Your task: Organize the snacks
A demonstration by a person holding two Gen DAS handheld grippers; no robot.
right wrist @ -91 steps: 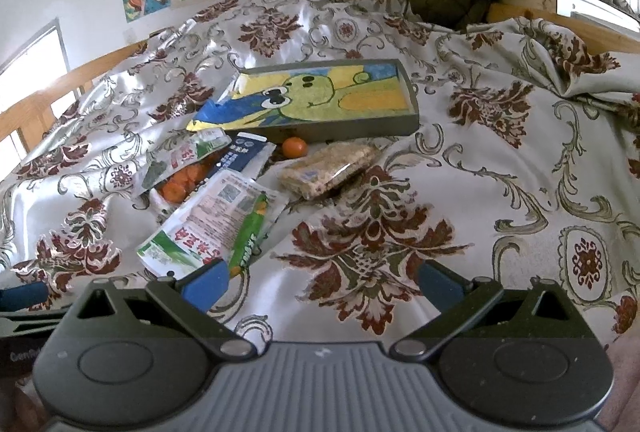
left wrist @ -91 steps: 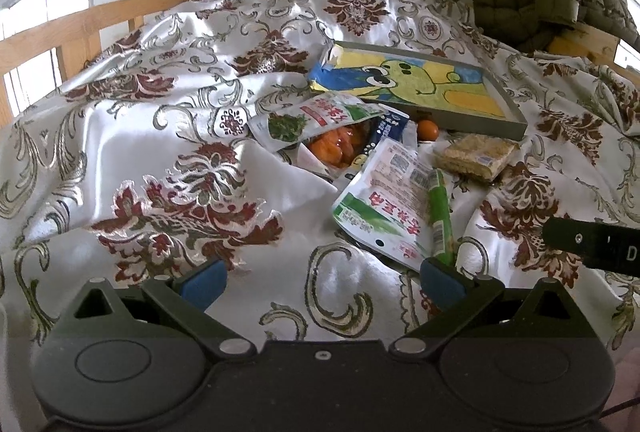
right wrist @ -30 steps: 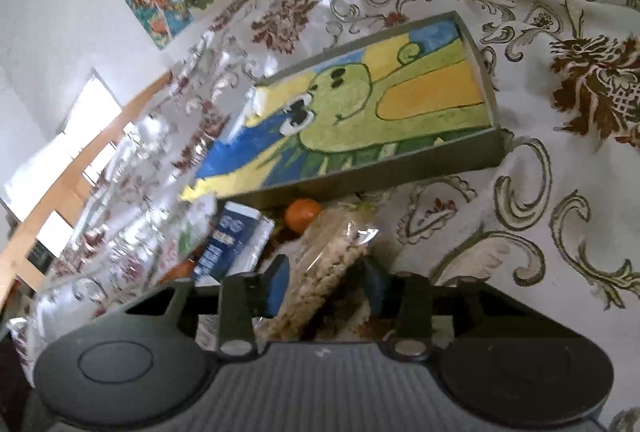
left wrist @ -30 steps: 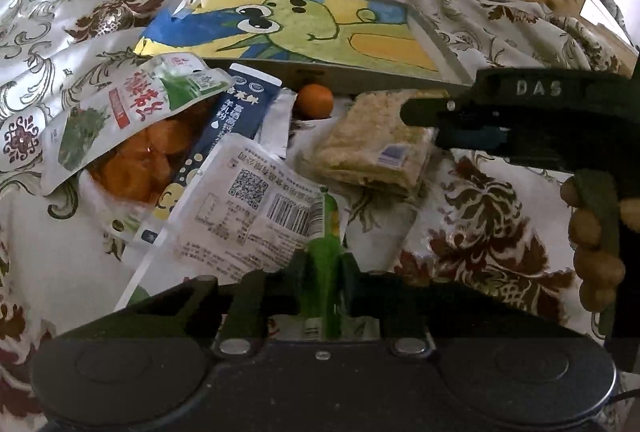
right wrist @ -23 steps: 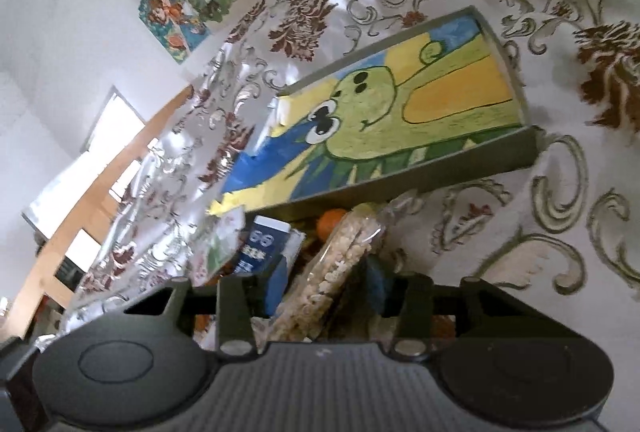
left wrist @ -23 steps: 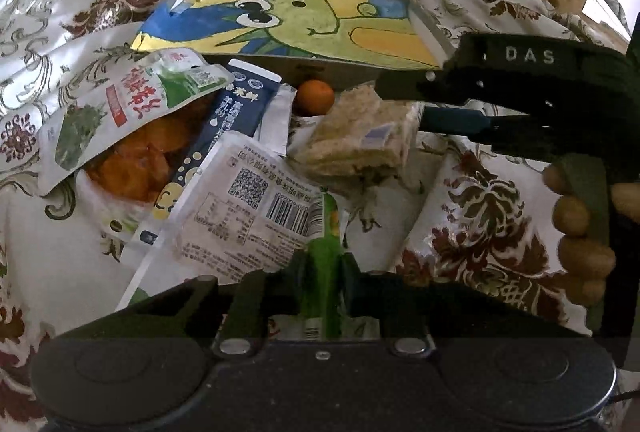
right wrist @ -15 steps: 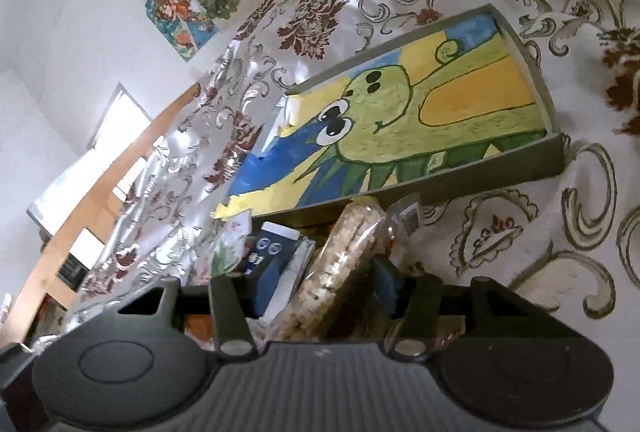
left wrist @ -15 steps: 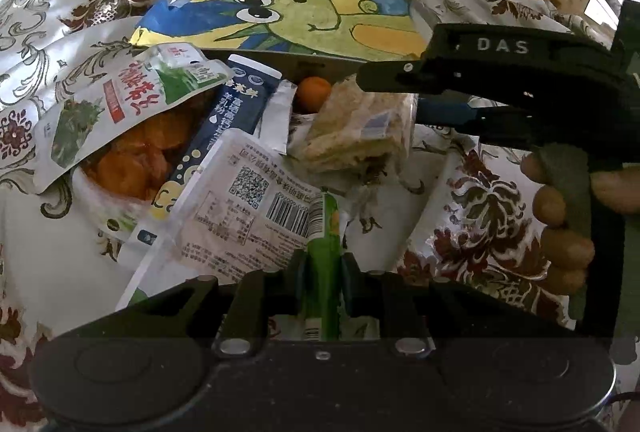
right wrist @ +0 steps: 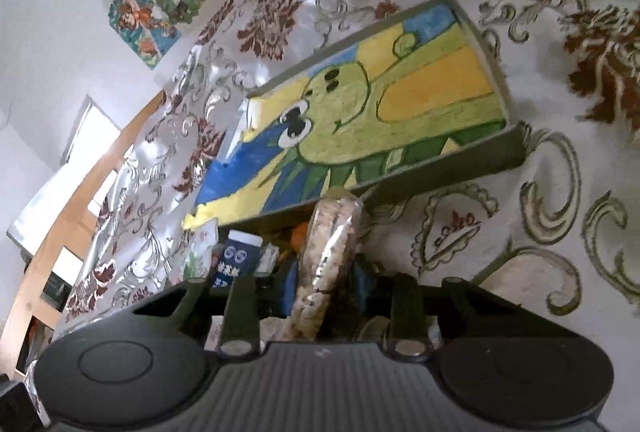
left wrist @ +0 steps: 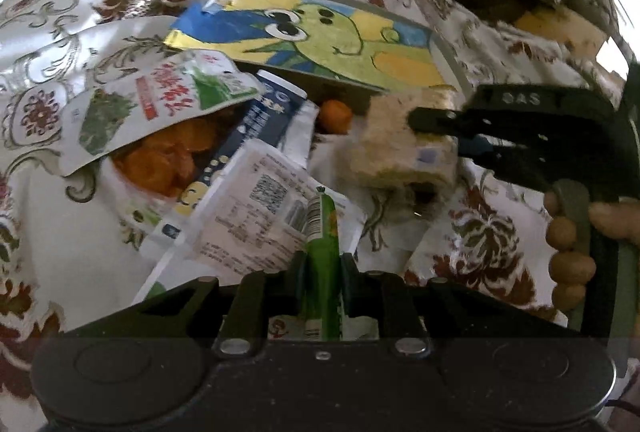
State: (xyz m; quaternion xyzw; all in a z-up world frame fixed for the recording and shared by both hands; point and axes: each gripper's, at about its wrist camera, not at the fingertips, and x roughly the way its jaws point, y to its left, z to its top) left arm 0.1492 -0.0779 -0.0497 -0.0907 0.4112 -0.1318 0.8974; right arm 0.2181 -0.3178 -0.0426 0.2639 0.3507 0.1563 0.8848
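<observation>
Rice-cracker pack (right wrist: 330,256) now hangs clear of the bedspread (right wrist: 560,232), pinched in the right gripper (right wrist: 326,280) and raised toward the near wall of the painted tray (right wrist: 448,168) just ahead of it, whereas a second ago it lay on the cloth, so it seems about ready to go into the tray. Left gripper (left wrist: 322,272) stays clamped on the green stick snack (left wrist: 320,252), low over the white packet (left wrist: 256,216), not yet lifted. Only the left view shows the tangerine (left wrist: 335,116), orange-slice bag (left wrist: 160,112) and blue carton (left wrist: 260,120) waiting ahead of it; the right view alone shows the tray's bare far end.
</observation>
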